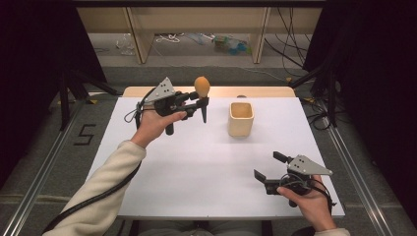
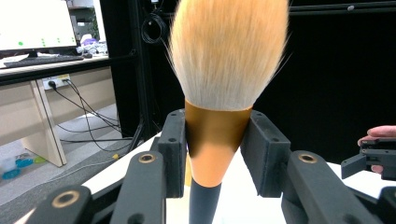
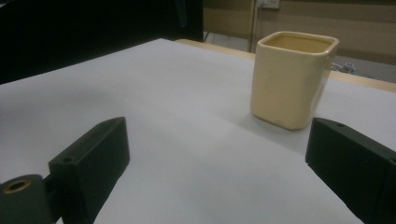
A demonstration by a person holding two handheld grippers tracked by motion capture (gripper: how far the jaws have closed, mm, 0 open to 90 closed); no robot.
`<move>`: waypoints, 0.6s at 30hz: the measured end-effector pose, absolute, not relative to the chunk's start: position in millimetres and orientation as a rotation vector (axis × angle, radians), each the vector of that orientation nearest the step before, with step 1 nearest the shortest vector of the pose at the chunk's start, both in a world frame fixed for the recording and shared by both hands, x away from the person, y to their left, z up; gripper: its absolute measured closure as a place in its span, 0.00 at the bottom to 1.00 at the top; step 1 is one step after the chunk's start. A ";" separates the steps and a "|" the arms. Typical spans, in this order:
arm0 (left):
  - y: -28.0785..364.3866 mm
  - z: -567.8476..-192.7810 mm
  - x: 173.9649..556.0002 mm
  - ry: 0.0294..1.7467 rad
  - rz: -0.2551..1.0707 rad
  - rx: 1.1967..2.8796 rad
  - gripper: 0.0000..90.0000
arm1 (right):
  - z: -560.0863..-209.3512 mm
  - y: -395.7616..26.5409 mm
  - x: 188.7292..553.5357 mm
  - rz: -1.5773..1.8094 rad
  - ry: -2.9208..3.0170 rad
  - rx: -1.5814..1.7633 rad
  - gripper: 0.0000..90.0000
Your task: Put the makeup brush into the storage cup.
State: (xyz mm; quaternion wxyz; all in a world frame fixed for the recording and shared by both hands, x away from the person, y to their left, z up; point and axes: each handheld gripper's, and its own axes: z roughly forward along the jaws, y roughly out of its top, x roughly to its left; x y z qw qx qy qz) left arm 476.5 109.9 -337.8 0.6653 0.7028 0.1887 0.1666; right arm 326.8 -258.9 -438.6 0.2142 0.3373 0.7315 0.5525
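- The brush (image 2: 219,93) fills the left gripper view, upright, bristles up, its gold collar pinched between the jaws of the left gripper (image 1: 196,104), held above the far left part of the table (image 1: 206,162).
- A wide bare stretch of white top lies between both hands.
- The cup (image 1: 241,119) stands right of the brush, near the far edge.
- The right gripper (image 1: 269,166) rests near the front right corner, jaws spread, nothing between them.

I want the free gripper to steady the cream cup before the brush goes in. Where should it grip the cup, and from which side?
Grip the cup across two opposite flat walls, about mid-height, coming in level from the person's side, where the right gripper rests with jaws wide open. The cup stands upright, squarish and handle-free, so flat walls suit the pads and its mouth stays free.
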 end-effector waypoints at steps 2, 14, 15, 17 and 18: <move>109.1 -337.8 476.7 0.430 0.374 1.586 0.69 | -438.8 -258.8 327.0 1.537 2.024 0.934 0.08; 103.7 -335.4 479.3 0.428 0.371 1.573 0.69 | -438.9 -259.0 327.2 1.541 2.022 0.937 0.08; 103.5 -335.1 479.5 0.429 0.372 1.576 0.69 | -438.9 -259.0 327.2 1.541 2.022 0.936 0.08; 102.9 -334.8 480.0 0.429 0.372 1.573 0.69 | -438.8 -259.2 327.1 1.540 2.021 0.936 0.08; 102.4 -334.6 480.0 0.432 0.369 1.572 0.69 | -438.7 -259.3 327.1 1.538 2.024 0.937 0.08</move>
